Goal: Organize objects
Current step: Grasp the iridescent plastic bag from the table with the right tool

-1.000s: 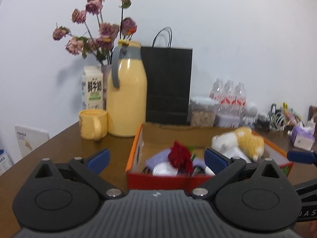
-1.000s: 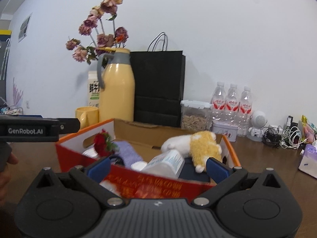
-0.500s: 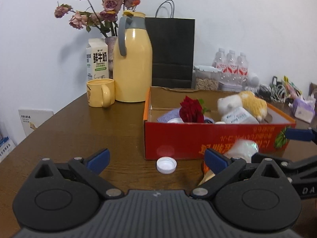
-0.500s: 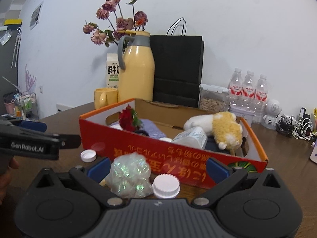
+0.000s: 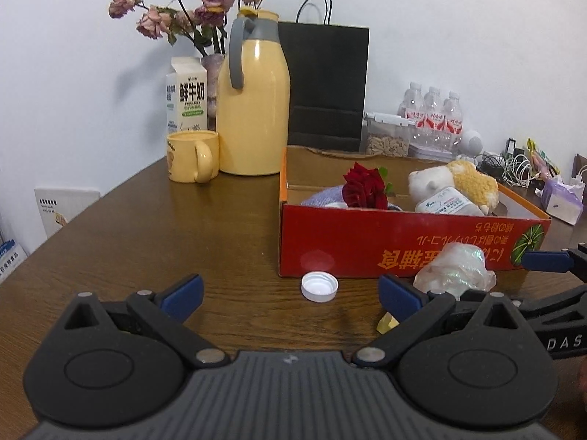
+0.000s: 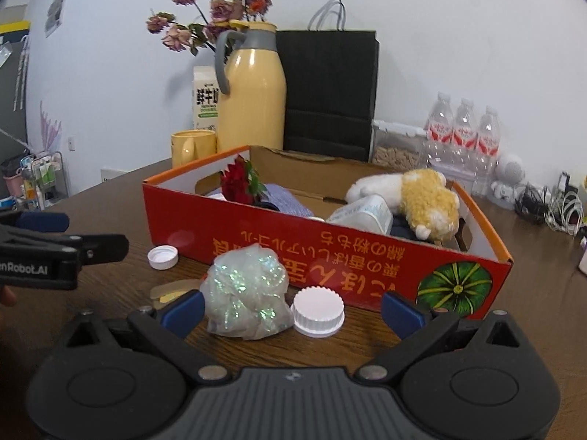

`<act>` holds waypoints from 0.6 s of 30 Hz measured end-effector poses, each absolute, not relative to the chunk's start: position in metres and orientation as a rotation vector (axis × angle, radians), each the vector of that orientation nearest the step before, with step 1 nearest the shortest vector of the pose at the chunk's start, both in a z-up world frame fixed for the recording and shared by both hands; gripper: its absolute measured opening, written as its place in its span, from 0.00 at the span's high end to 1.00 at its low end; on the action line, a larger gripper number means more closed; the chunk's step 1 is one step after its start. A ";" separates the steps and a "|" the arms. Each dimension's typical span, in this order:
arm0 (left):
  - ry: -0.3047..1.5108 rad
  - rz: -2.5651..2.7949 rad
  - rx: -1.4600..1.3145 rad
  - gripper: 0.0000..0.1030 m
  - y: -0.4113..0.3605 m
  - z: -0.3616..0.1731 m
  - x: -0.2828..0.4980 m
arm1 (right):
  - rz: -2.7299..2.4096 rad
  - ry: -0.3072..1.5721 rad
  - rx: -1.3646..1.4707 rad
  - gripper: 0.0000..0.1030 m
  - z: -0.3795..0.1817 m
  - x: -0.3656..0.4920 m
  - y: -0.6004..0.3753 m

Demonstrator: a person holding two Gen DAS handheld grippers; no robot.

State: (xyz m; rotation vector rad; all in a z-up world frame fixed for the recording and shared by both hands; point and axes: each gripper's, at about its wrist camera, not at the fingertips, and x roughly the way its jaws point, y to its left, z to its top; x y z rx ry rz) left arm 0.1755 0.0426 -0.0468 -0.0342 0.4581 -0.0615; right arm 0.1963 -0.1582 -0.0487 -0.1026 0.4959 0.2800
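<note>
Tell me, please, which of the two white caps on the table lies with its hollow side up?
The smaller white cap by the red box's left corner shows its open hollow; the larger ribbed cap beside the iridescent bag lies closed side up.

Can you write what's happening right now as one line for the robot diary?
left gripper: open, empty | right gripper: open, around shiny plastic wad and ridged white cap | smaller cap: on table | red box: behind

Two low tabletop views, close, facing wall, sharing red box (image 5: 403, 234).

Two white caps (image 6: 162, 257) (image 6: 318, 311) (three water bottles (image 6: 465, 130)).
</note>
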 end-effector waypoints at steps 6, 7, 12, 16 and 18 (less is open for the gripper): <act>0.464 -0.062 -0.049 0.00 0.044 -0.048 0.177 | 0.322 0.523 -0.082 0.10 -0.050 0.207 -0.148; 0.468 -0.067 -0.054 0.00 0.044 -0.048 0.177 | 0.329 0.533 -0.078 0.14 -0.051 0.209 -0.146; 0.477 -0.065 -0.064 0.00 0.045 -0.049 0.179 | 0.392 0.534 -0.069 0.56 -0.052 0.208 -0.142; 0.488 -0.061 -0.075 0.00 0.046 -0.050 0.180 | 0.397 0.499 -0.078 0.58 -0.049 0.201 -0.141; 0.491 -0.059 -0.081 0.00 0.047 -0.050 0.181 | 0.386 0.471 -0.085 0.58 -0.047 0.197 -0.141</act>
